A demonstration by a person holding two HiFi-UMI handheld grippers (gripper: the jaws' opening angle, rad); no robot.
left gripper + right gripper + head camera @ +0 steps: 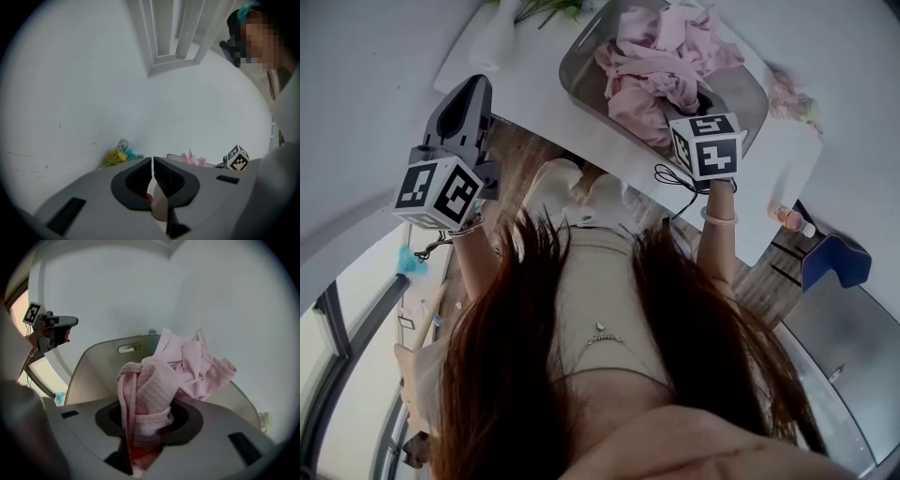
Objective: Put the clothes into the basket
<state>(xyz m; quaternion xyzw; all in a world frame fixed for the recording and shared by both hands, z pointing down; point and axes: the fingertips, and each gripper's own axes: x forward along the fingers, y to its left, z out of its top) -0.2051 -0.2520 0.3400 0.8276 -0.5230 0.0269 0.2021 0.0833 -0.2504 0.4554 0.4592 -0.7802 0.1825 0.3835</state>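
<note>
A grey basket (578, 58) stands on the white table, heaped with pink clothes (661, 56). My right gripper (701, 111) reaches into the basket's near side, its marker cube above the pile. In the right gripper view its jaws are shut on a bunched pink ribbed garment (147, 385), which rises from between them in front of the basket's wall (96, 366) and more pink cloth (201, 364). My left gripper (471, 94) is held left of the basket above the table edge. Its jaws (153, 165) are shut with nothing between them.
Yellow-green artificial flowers (117, 157) lie on the white table (530, 89) near the wall. A small pink item (789, 96) sits right of the basket. A bottle (792, 220) and a blue object (834, 261) lie lower right. A person (279, 89) stands at the right edge.
</note>
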